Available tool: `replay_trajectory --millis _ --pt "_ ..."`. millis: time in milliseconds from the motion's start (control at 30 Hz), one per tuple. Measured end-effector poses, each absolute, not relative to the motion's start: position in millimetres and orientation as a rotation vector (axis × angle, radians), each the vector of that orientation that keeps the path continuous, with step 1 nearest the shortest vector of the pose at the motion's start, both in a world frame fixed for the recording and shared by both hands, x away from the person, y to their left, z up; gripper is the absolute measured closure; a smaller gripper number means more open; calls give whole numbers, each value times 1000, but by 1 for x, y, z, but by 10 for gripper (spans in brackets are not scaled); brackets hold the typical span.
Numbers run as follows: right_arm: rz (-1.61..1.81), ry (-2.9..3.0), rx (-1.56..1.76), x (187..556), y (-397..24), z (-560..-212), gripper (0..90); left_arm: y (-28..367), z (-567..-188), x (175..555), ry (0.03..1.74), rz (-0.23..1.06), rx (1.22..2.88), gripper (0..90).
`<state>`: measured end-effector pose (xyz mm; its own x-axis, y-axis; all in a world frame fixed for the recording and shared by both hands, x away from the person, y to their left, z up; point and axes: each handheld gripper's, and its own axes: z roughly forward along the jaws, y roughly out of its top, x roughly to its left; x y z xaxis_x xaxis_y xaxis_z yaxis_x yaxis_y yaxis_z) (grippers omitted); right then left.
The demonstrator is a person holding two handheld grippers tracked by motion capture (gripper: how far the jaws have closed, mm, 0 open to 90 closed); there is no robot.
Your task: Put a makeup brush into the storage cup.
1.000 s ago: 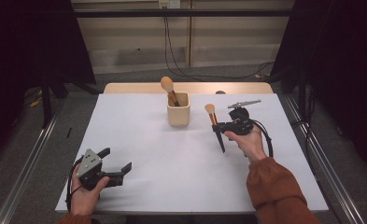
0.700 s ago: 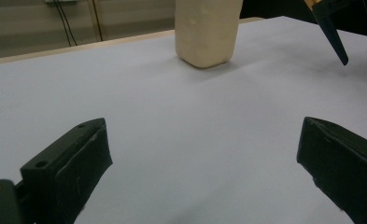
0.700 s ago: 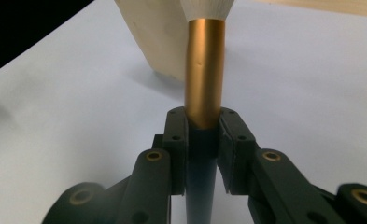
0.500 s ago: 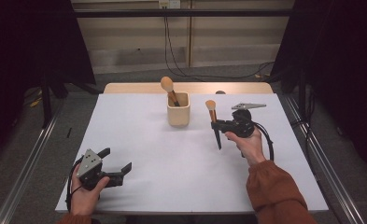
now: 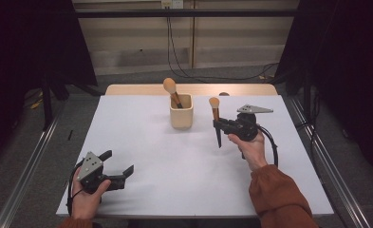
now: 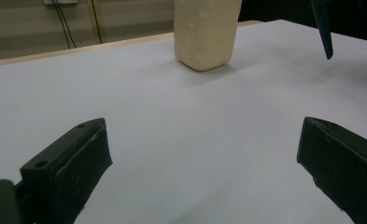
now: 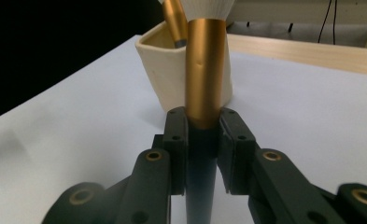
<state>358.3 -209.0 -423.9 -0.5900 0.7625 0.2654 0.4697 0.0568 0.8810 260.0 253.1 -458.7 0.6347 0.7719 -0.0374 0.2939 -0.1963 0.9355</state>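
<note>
My right gripper (image 5: 217, 124) is shut on a makeup brush (image 5: 215, 114) at the table's right middle. It holds the brush nearly upright, with the pale bristles up and the dark pointed handle (image 5: 219, 140) hanging just above the white table. In the right gripper view the pads (image 7: 177, 140) clamp where the gold ferrule (image 7: 205, 70) meets the handle. Just left of it stands a cream cup (image 5: 181, 111) with a second brush (image 5: 171, 90) leaning inside. My left gripper (image 5: 117, 164) rests open near the front left edge. Its jaws (image 6: 202, 128) point toward the cup (image 6: 204, 32).
The white table top (image 5: 151, 147) ends at a wooden strip (image 5: 193, 89) along the far edge. Metal rails (image 5: 27, 171) run along the floor on both sides. The right gripper's cable (image 5: 273, 147) loops beside the person's wrist.
The right gripper has turned slightly, bringing the held brush more upright and a touch higher. The left gripper has kept still.
</note>
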Motion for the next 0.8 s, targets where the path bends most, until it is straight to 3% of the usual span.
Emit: replay_trajectory --millis 800 --pt "1707 1874 1073 361 -192 -415 756 253 -458 260 865 546 1761 23"
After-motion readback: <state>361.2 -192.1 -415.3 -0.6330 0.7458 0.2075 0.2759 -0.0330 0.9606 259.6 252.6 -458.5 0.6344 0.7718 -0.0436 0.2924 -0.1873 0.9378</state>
